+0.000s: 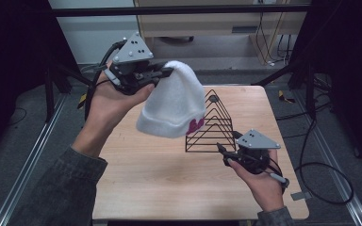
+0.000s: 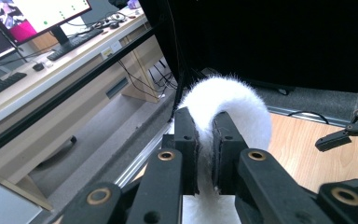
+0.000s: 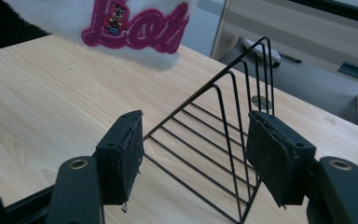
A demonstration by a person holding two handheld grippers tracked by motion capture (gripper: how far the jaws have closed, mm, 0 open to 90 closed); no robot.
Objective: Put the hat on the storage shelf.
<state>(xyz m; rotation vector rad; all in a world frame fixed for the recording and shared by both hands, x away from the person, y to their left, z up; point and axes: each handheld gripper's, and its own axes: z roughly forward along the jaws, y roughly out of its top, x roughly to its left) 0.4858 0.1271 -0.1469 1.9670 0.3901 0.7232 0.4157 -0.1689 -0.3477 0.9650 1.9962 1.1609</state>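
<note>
White beanie [image 1: 174, 101] lifted clear of table [image 1: 146, 179], pinched at crown by left hand-held gripper [image 1: 168, 72]; right hand-held gripper [image 1: 222, 149] part-open, empty, beside wire rack [image 1: 212, 127]; placement on rack outstanding.

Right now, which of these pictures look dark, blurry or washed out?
High view: evenly lit table, dark edges, white hat sharp. Left gripper view: black backdrop, bright monitor washed out, the near jaws soft. Right gripper view: wire rack crisp, the hat's pink lettering slightly soft.
</note>
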